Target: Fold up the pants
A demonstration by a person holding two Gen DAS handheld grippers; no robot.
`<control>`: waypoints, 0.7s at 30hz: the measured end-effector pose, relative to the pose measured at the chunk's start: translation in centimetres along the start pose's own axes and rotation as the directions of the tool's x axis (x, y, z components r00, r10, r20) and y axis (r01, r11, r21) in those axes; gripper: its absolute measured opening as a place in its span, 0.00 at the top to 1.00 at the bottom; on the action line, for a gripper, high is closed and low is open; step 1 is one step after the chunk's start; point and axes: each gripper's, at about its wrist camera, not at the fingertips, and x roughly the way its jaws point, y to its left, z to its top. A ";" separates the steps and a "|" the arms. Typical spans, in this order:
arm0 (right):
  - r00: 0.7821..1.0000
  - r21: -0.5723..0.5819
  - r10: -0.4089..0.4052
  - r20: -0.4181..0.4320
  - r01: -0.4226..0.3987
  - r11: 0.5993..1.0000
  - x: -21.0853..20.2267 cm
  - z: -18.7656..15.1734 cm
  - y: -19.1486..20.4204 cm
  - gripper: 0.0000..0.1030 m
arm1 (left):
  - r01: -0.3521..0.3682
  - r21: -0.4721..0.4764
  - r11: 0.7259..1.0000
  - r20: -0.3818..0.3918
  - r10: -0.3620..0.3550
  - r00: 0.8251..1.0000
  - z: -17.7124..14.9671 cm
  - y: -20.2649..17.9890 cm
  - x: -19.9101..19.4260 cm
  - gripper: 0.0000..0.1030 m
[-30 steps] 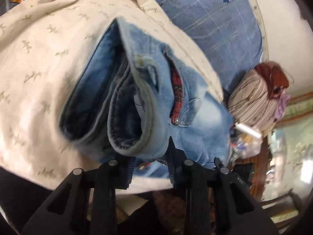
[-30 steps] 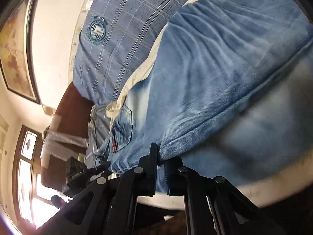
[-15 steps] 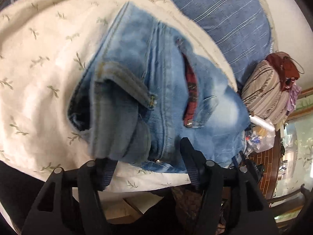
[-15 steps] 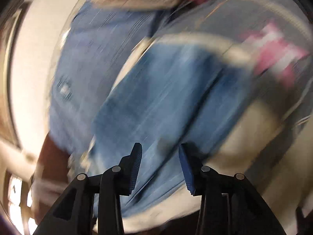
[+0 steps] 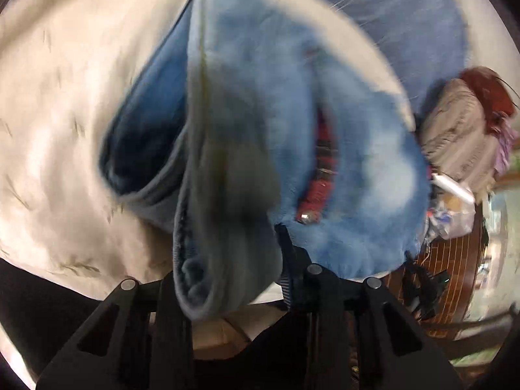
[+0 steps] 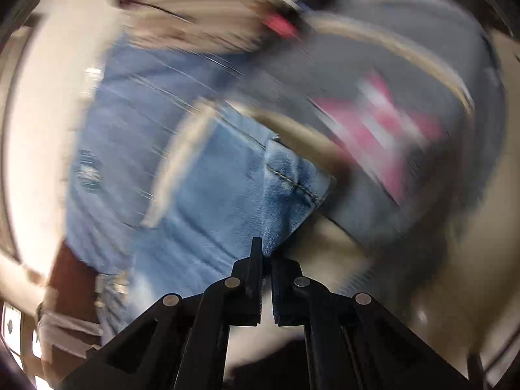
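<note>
With both grippers clamped on denim, the step in hand reads as a re-grip between folds: each has just been closing its jaws, and cloth now sits between them in both views. The left gripper [image 5: 232,260] pinches a thick bunched roll at the waistband end of the jeans [image 5: 325,149], several layers gathered between its fingers. The right gripper [image 6: 266,260] stands nearly closed on a thin corner of a leg near its hem, where a stitched seam shows. The jeans lie on a cream bedspread [image 5: 58,123] printed with small sprigs, next to a blue plaid cushion [image 5: 416,19]; they appear partly folded already — layers stacked at the waist end, dark inner side showing as an open pocket of cloth. Light, faded wash; a red checked lining [image 5: 320,175] with a metal snap shows at a pocket or fly opening. Both views are motion-blurred, the right heavily, so finer detail is uncertain. Judgement: the next move calls for lifting both ends together and carrying one across the other — keeping tension even, so the bulky left bundle does not slip or unroll.
</note>
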 end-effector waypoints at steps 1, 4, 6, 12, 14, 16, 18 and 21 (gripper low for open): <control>0.999 0.041 0.027 0.022 -0.028 0.999 -0.4 -0.2 -0.5 0.84 | 0.014 0.000 1.000 0.002 -0.014 1.000 0.0 0.3 -0.2 0.74; 0.995 0.043 -0.046 0.091 0.042 0.998 -3.3 0.9 0.2 0.76 | 0.053 0.096 0.994 -0.003 -0.053 0.999 -0.2 0.2 -2.6 0.71; 0.977 0.005 -0.088 0.192 0.088 0.996 -5.8 1.4 1.8 0.76 | 0.085 0.203 0.975 0.017 -0.090 0.996 -0.9 -0.1 -5.4 0.70; 0.994 -0.420 0.054 0.091 -0.010 0.908 -2.8 2.0 16.0 0.48 | 0.032 0.172 0.984 0.223 -0.071 0.972 2.8 1.8 -11.3 0.41; 0.994 -0.537 0.094 -0.062 -0.112 0.836 2.0 0.4 22.0 0.47 | 0.056 0.080 0.995 0.225 -0.073 0.972 5.7 2.5 -11.2 0.39; 0.975 -0.601 0.101 -0.198 -0.202 0.773 6.8 -1.5 26.8 0.43 | 0.084 0.042 0.996 0.213 -0.091 0.973 7.5 2.6 -10.2 0.36; 0.958 -0.658 0.061 -0.280 -0.238 0.714 12.0 -3.5 30.8 0.37 | 0.062 0.008 0.998 0.186 -0.062 0.981 8.6 2.2 -8.0 0.34; 0.943 -0.729 -0.087 -0.323 -0.189 0.658 18.9 -6.0 34.0 0.34 | 0.062 -0.014 0.998 0.104 -0.060 0.993 9.7 1.9 -4.3 0.36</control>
